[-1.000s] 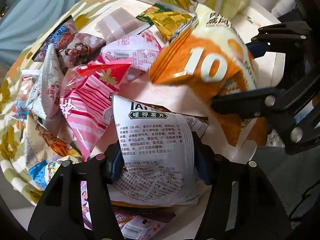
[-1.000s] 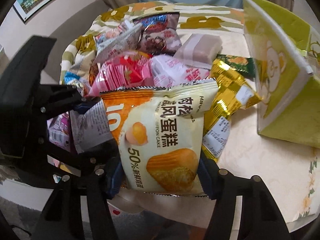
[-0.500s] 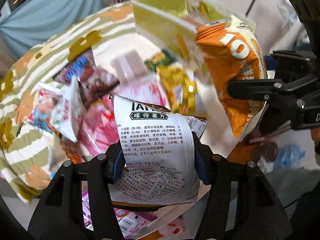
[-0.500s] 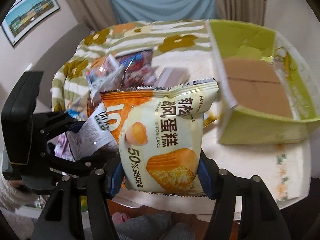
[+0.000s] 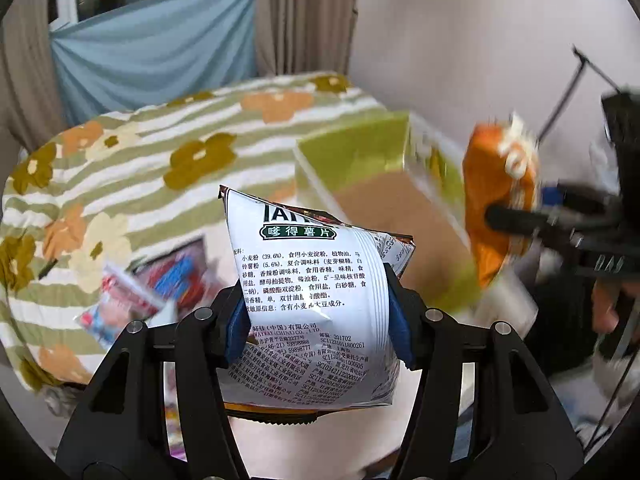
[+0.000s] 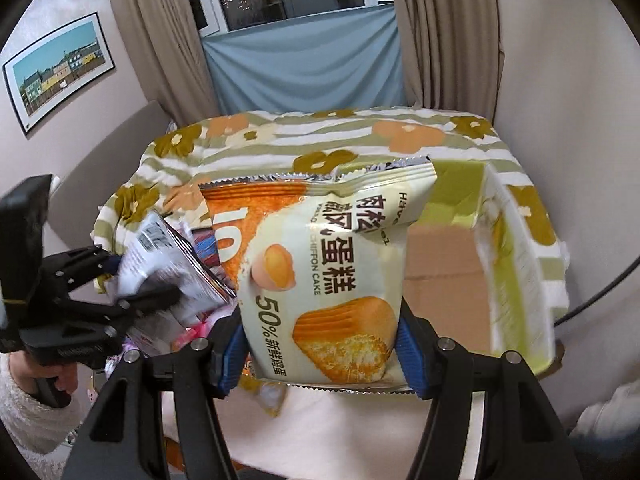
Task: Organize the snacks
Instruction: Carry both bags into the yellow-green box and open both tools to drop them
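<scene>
box (image 6: 444, 276) sits ahead and right of your right gripper (image 6: 322, 344), which is clamped on the cake packet (image 6: 320, 280). your left gripper (image 5: 316, 320), pinching the chips bag (image 5: 312, 300), is farther; right arm is nearer.

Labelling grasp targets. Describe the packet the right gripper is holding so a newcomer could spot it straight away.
Start at the green cardboard box with a brown floor on the flower-patterned tablecloth. Just left of it, in front, the right gripper clamps a cream-and-orange foil cake packet upright in its jaws. Unlike the white text-covered crisp packet beside it, it reads "CHIFFON CAKE".
</scene>
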`<state>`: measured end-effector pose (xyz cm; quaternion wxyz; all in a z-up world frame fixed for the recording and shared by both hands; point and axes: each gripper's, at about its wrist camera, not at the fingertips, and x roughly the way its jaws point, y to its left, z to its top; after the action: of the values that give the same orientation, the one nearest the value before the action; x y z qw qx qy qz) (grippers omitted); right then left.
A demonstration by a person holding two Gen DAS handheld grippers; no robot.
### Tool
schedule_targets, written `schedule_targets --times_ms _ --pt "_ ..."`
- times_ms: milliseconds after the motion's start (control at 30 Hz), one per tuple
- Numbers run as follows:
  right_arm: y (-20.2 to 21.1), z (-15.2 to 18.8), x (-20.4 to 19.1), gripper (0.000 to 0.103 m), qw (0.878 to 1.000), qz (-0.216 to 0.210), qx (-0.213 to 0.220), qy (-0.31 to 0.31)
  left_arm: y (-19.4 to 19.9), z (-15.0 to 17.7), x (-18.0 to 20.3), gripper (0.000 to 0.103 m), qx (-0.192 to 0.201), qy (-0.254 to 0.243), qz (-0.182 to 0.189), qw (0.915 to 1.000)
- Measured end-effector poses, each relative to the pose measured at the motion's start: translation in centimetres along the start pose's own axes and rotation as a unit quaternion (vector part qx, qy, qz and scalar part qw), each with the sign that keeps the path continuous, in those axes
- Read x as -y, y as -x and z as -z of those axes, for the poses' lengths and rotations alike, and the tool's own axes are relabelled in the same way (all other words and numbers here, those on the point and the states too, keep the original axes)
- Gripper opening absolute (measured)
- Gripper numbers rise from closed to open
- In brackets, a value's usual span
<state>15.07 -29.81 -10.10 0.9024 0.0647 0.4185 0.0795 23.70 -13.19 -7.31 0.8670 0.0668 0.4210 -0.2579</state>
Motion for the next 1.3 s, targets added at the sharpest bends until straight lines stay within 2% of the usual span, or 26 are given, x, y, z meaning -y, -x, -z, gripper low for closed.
schedule_targets --times_ms 133,267,467,600,633,667,700,767,933,1167,1300 --pt "-0.5 -2.8 4.8 0.059 1.000 -0.002 -0.006 0.007 -2.9 -4.4 2.9 0.054 0.018 0.029 0.000 0.9994" --pt "-1.8 -5.1 8.9 0.059 1.000 -0.005 -0.018 0.005 -7.9 -8.0 5.1 0.054 0.006 0.069 -0.001 0.9976" --pt "-4.8 -7.2 14.0 0.059 0.999 -0.008 -0.046 -0.002 -15.6 -10.3 6.6 0.054 -0.032 0.101 -0.016 0.9942" --pt "-6.8 -7.8 16.1 0.059 0.998 -0.019 -0.064 -0.015 -19.6 -10.5 6.4 0.054 -0.048 0.111 -0.023 0.9924" --pt "-7.3 -7.8 16.4 0.059 0.997 -0.022 -0.067 -0.017 -20.5 -10.7 6.3 0.057 -0.049 0.113 -0.028 0.9919" --pt "-7.5 -7.9 16.7 0.059 0.997 -0.023 -0.069 -0.017 -21.2 -11.0 6.3 0.067 -0.051 0.115 -0.033 0.9915" --pt "-7.8 -8.0 16.8 0.059 0.997 -0.023 -0.070 -0.016 -22.0 -11.2 6.2 0.087 -0.054 0.117 -0.040 0.9908" --pt "-8.3 -8.0 17.0 0.059 0.997 -0.019 -0.072 -0.014 -22.5 -11.3 5.9 0.102 -0.051 0.120 -0.054 0.9900" --pt "-9.1 -7.8 17.8 0.059 0.996 -0.025 -0.079 -0.020 -22.1 -10.4 5.7 0.102 -0.064 0.115 -0.076 0.9883" --pt "-8.9 -8.0 17.5 0.059 0.996 -0.032 -0.078 -0.019 -18.8 -8.6 6.3 0.102 -0.059 0.098 -0.107 0.9877" --pt "-9.0 -8.7 16.7 0.059 0.996 -0.046 -0.077 -0.019 -17.3 -7.9 6.4 0.102 -0.055 0.102 -0.101 0.9881"
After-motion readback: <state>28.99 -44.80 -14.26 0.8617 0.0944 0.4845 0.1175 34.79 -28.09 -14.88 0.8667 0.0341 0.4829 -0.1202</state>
